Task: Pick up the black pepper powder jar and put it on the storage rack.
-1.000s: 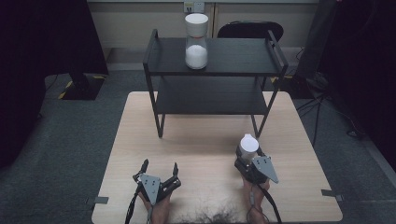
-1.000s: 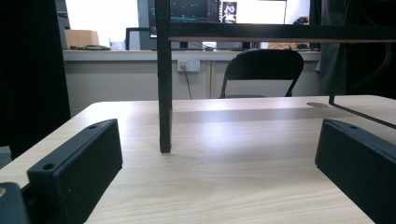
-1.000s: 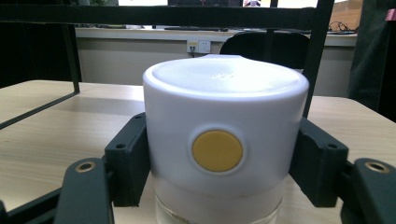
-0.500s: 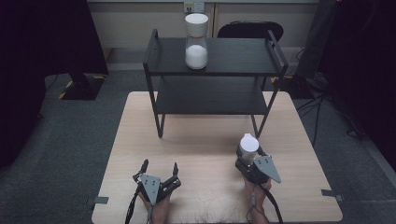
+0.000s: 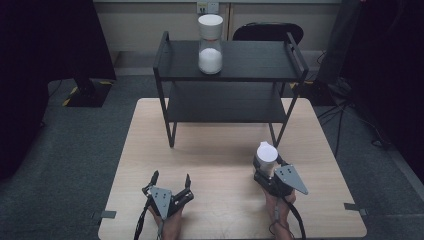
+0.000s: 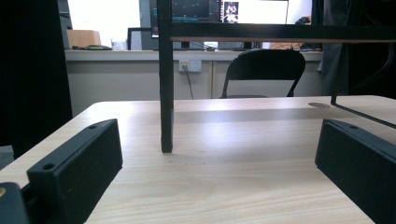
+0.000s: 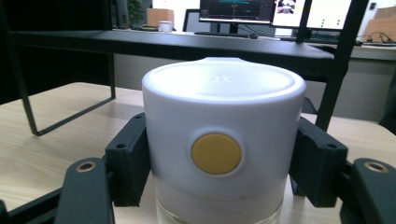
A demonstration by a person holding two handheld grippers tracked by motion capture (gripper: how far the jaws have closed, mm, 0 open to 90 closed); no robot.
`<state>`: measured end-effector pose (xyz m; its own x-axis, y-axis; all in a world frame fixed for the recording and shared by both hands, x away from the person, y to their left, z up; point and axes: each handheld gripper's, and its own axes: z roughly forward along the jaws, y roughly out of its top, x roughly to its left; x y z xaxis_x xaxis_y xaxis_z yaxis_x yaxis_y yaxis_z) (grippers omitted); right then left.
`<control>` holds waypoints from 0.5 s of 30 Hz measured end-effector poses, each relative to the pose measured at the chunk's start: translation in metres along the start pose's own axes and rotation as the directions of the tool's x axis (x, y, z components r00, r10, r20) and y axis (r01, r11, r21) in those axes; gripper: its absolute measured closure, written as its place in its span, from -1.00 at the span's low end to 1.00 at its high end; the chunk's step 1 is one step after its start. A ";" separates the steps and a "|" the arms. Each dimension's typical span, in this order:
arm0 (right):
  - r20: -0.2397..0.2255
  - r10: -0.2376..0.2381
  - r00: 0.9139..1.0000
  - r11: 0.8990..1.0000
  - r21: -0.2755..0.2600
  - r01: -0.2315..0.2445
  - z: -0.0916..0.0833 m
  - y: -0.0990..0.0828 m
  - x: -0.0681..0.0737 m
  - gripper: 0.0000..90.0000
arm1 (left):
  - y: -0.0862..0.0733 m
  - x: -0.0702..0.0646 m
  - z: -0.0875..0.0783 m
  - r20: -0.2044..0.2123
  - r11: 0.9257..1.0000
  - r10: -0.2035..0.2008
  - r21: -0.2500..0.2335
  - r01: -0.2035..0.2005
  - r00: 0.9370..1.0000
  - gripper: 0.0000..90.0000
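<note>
The right gripper [image 5: 268, 167] is clamped on a white-lidded clear canister with a yellow round button [image 7: 223, 140], upright over the pale wooden table [image 5: 215, 160] near its front right. At nine o'clock, well apart, the left gripper [image 5: 171, 181] rests low, jaws apart. At twelve o'clock the black two-tier metal shelf [image 5: 235, 75] carries a second white-lidded canister [image 5: 210, 44].

High view: above bench's near edge, looks fwd/down at black rack [image 5: 230, 75]. Left gripper view: low, faces rack leg [image 6: 165, 79], close. Right gripper view: low, close, faces rack shelf [image 7: 187, 44]. All share rack.
</note>
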<state>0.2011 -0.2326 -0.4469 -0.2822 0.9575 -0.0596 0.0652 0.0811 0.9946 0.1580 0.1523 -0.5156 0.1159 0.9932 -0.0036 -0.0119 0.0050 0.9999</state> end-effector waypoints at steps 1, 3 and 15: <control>-0.006 0.009 1.000 1.000 -0.003 -0.009 -0.001 0.002 -0.002 -0.34 | 0.000 0.000 0.000 0.000 1.000 0.000 0.000 0.000 1.000 -1.00; -0.026 0.022 0.999 1.000 -0.008 -0.022 -0.001 0.007 -0.006 -0.34 | 0.000 0.000 0.000 0.000 1.000 0.000 0.000 0.000 1.000 -1.00; -0.134 0.007 0.991 0.999 -0.036 -0.012 -0.003 0.057 -0.030 -0.34 | 0.000 0.000 0.000 -0.002 1.000 0.000 0.000 0.000 1.000 -0.99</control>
<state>0.2108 -0.2578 -0.3881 -0.4073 0.9124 -0.0402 0.0342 0.0592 0.9977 0.1579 0.1521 -0.5155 0.1142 0.9935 -0.0036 -0.0115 0.0049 0.9999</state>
